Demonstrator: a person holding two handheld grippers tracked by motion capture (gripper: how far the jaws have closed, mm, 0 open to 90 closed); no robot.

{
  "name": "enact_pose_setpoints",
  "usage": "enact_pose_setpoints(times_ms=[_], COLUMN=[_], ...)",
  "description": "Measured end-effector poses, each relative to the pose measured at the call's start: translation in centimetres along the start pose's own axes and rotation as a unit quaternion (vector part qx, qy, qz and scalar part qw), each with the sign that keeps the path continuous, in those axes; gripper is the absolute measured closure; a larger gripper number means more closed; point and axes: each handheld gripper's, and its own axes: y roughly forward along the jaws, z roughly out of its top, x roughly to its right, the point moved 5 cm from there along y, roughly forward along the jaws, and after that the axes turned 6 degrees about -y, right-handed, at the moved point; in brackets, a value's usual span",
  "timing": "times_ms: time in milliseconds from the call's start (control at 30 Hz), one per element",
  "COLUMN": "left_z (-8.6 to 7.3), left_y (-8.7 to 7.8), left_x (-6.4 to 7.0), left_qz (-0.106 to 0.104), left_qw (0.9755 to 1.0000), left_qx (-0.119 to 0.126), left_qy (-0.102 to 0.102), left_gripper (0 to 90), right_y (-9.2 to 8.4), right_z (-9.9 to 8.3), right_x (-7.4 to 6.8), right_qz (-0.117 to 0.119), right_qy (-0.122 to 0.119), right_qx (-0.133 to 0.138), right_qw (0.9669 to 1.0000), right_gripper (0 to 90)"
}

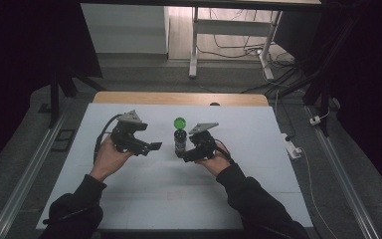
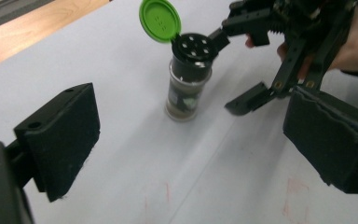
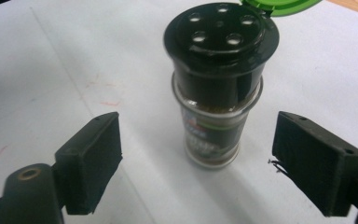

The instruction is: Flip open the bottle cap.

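Right gripper [image 3: 196, 163] open, spice jar [image 3: 214, 93] (label unreadable)

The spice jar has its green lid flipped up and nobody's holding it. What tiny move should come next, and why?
Probably draw the right gripper back from the jar. The jar stands upright on the table with its lid swung open, and both grippers are open and off it, the left gripper already farther away, so the opening looks finished.

Spice jar [image 3: 213, 135] label: print there but too blurred to read; no other legible text, nos. or signs.
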Motion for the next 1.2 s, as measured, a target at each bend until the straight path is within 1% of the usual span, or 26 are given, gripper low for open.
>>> enact_pose_setpoints(times_ms=[33, 167, 267, 500, 567, 667, 733, 833, 1000, 1067, 1200], left_z=[-0.2, -0.9, -1.4, -2.9, -3.4, -4.6, -5.7, -7.0, -9.1, -10.0, -11.2], left_y=[-0.2, -0.9, -1.5, -3.1, -3.5, -4.4, -5.2, -6.4, -7.9, -8.3, -9.2], left_x=[0.1, 0.5, 0.8, 1.6, 1.6, 1.5, 1.6, 1.6, 1.9, 2.0, 2.5], left_qz=[0.002, 0.003, -0.001, 0.002, 0.008, 0.027, 0.030, 0.036, 0.042, 0.046, 0.046], left_qw=[1.0000, 1.0000, 1.0000, 1.0000, 0.9999, 0.9994, 0.9992, 0.9990, 0.9984, 0.9979, 0.9972], left_qx=[0.000, 0.000, 0.002, -0.002, -0.008, -0.020, -0.022, -0.015, 0.000, 0.007, 0.020], left_qy=[0.001, 0.001, -0.004, -0.006, -0.007, -0.004, -0.012, -0.023, -0.039, -0.045, -0.056], left_gripper=[3.9, 2.0, 1.0, 0.3, 0.3, 0.2, 0.1, 0.0, 0.0, 0.0, 0.0], right_y=[-0.2, -1.0, -1.7, -3.8, -4.5, -5.6, -6.2, -7.2, -8.8, -9.5, -11.1], right_z=[0.0, 0.0, -0.1, -0.5, -0.8, -1.2, -1.6, -1.9, -2.6, -3.0, -3.9], right_x=[0.0, -0.4, -0.8, -1.9, -2.1, -2.5, -2.6, -2.7, -3.0, -3.1, -3.1], right_qz=[0.001, 0.011, 0.016, 0.026, 0.026, 0.027, 0.026, 0.024, 0.018, 0.014, 0.002], right_qy=[-0.001, 0.008, 0.011, 0.004, 0.004, 0.004, 0.003, 0.004, 0.011, 0.016, 0.025], right_qx=[0.000, 0.000, 0.001, 0.002, 0.002, 0.000, 0.000, 0.002, 0.005, 0.008, 0.014], right_qw=[1.0000, 0.9999, 0.9998, 0.9997, 0.9996, 0.9996, 0.9997, 0.9997, 0.9998, 0.9997, 0.9996], right_gripper=[14.1, 11.0, 9.9, 5.8, 4.7, 3.7, 3.6, 2.2, 0.0, 0.0, 0.0])
